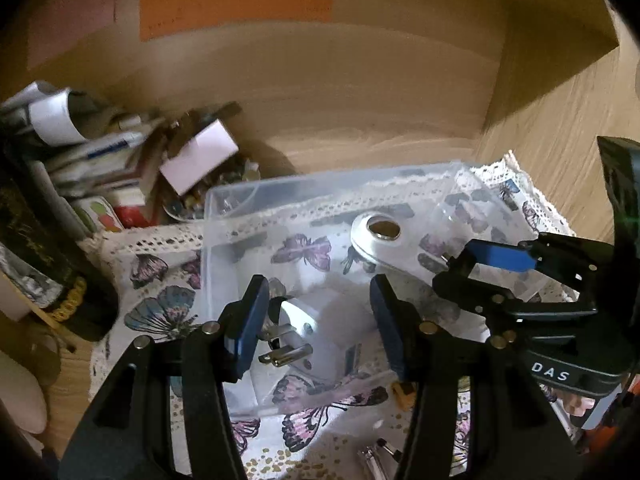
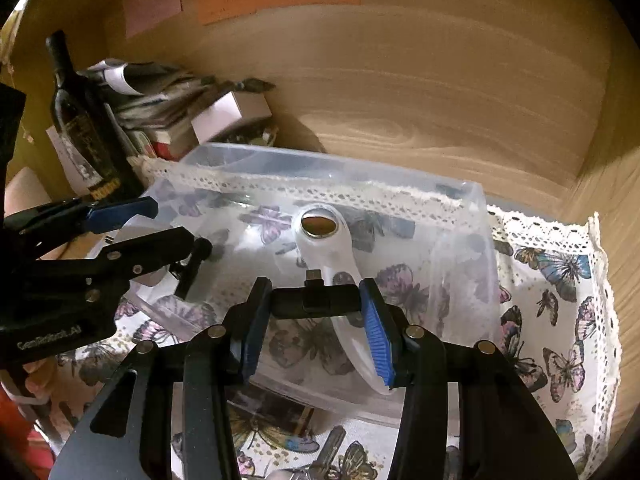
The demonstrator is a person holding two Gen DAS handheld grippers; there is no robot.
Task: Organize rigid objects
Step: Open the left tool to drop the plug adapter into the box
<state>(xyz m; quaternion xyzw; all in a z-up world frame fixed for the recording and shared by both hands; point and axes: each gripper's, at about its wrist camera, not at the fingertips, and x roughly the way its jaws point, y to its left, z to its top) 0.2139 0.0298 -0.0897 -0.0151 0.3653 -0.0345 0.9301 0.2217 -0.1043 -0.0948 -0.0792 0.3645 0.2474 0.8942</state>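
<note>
At the far left a dark wine bottle (image 2: 82, 128) stands upright on the wooden tabletop (image 2: 440, 136), with a heap of papers and small boxes (image 1: 120, 168) crowded just right of it against the wood-grain back wall (image 1: 340, 92). Pink, green and orange paper sheets (image 1: 236, 4) are stuck high on that wall.

A butterfly-print cloth with a lace edge (image 2: 560, 280) covers the near part of the tabletop. On it sits a clear plastic bin (image 1: 224, 208); the cloth pattern shows through its floor.

The left tongs (image 1: 316, 324) pinch a white plug adapter (image 1: 320, 332) over the bin's near left part, metal prongs pointing left beside the blue pad. Farther in, a white magnifier-like tool with a round lens (image 2: 320, 224) lies in the bin.

The right tongs (image 2: 314, 320) grip a small black adapter (image 2: 316, 300) crosswise between their blue pads, above the white tool's handle. To the right, bare cloth runs to a wooden side wall (image 2: 616, 152).
</note>
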